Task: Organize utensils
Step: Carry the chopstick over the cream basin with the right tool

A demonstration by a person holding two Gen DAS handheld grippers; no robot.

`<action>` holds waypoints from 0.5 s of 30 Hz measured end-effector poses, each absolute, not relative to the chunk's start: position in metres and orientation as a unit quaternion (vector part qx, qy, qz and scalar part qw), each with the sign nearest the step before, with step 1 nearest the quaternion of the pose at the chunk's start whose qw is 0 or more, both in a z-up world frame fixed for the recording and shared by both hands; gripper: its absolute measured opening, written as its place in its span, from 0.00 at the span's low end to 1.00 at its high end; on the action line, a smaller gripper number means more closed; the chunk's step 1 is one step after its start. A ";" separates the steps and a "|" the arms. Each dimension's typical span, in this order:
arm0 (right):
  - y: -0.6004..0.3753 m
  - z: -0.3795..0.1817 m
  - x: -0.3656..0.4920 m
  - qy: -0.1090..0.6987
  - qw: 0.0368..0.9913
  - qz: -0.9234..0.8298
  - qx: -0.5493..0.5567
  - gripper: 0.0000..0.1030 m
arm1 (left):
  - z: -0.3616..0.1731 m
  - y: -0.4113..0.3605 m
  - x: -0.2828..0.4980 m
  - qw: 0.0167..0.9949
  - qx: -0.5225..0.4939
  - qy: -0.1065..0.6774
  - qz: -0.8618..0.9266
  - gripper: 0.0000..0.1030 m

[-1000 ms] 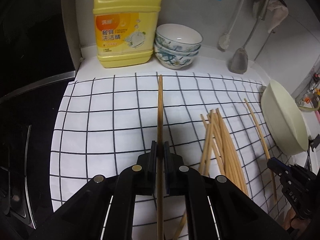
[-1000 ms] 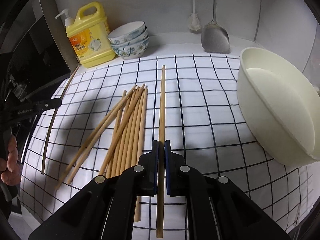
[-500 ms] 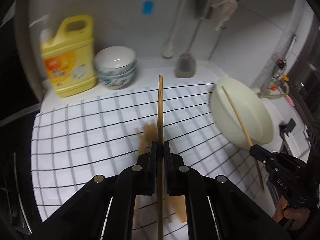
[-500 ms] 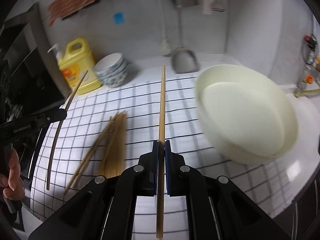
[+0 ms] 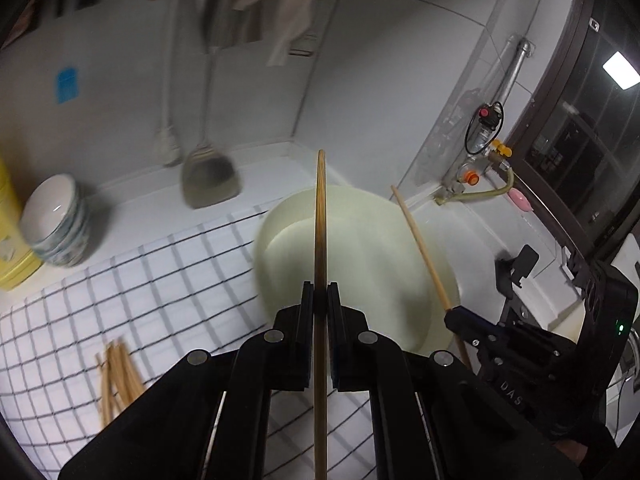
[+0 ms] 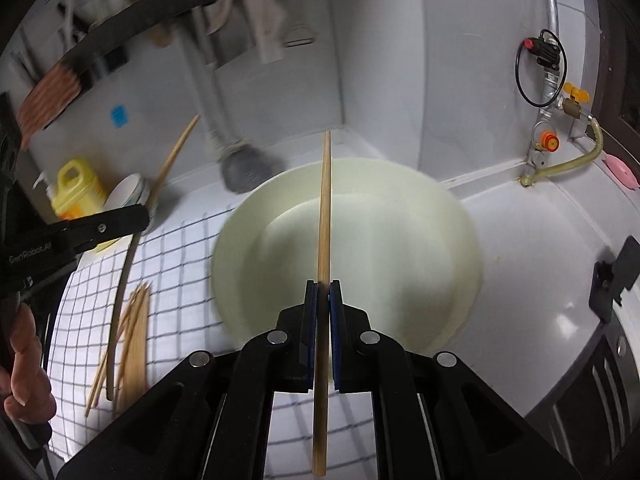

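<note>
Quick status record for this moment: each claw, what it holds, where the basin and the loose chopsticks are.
left claw: shut on a chopstick, tip over the basin
right claw: shut on a second chopstick, tip over the basin
basin: cream, round, empty, at the edge of the checked cloth
loose chopsticks: bundle lying on the cloth, left of the basin
background: stacked bowls, yellow detergent bottle, spatula by the wall
image quality: motion blur

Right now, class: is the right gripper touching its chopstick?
Touching. The right wrist view shows the right gripper with both pads pressed against the chopstick.
</note>
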State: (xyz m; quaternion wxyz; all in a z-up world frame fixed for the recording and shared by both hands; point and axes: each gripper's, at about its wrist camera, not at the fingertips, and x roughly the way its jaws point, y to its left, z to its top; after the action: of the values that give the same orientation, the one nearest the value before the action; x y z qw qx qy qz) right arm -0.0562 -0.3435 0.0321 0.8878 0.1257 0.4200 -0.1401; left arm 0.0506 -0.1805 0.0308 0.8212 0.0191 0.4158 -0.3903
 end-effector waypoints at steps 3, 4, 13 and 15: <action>-0.368 0.023 -0.043 0.424 0.886 -0.134 0.132 0.06 | 0.027 -0.220 0.061 0.816 0.022 0.422 -0.394 0.07; -0.377 0.018 -0.037 0.427 0.885 -0.131 0.136 0.06 | 0.025 -0.229 0.063 0.815 0.023 0.424 -0.395 0.07; -0.424 -0.024 -0.004 0.464 0.862 -0.118 0.168 0.06 | -0.024 -0.302 0.091 0.794 0.041 0.472 -0.382 0.07; -0.428 -0.032 -0.001 0.474 0.855 -0.119 0.173 0.06 | -0.036 -0.310 0.095 0.789 0.044 0.483 -0.377 0.07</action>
State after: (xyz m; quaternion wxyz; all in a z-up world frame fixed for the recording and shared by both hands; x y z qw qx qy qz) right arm -0.0008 -0.4281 -0.0323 0.8553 0.1728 0.4738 -0.1185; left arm 0.0951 -0.3103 -0.0361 0.7895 0.0439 0.4828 -0.3765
